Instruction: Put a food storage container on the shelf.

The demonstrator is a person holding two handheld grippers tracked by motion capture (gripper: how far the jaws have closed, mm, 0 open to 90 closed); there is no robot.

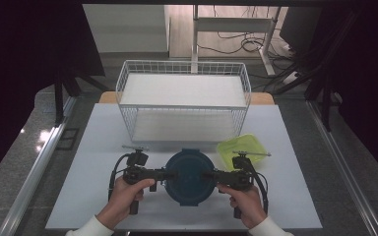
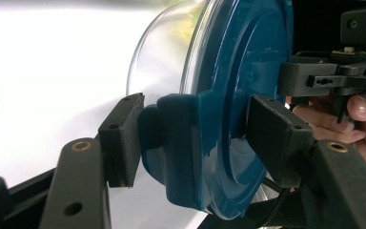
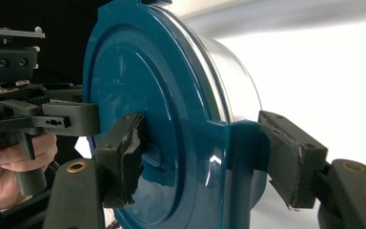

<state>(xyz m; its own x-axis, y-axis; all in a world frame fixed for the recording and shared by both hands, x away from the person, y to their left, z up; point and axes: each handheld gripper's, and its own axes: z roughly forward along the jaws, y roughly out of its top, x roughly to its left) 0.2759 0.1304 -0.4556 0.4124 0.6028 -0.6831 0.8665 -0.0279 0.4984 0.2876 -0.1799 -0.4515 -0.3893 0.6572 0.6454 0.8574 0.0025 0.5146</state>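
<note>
A round clear container with a dark blue lid (image 1: 189, 169) sits between my two grippers above the white table (image 1: 98, 147), near its front. My left gripper (image 1: 170, 174) grips its left rim; in the left gripper view (image 2: 198, 138) one pad presses on the lid's blue latch tab (image 2: 174, 143) and the other on the lid's top. My right gripper (image 1: 208, 175) clamps the opposite rim; in the right gripper view (image 3: 207, 155) its pads (image 3: 290, 157) press the latch tab and the lid top (image 3: 138, 86). The clear bowl (image 2: 162, 52) shows behind the lid.
A white wire basket (image 1: 184, 105) with two levels stands at the back of the table. A yellow-green square lid or tray (image 1: 238, 146) lies just right of the container, behind the right gripper. Dark floor and a metal rail (image 1: 39, 162) flank the table.
</note>
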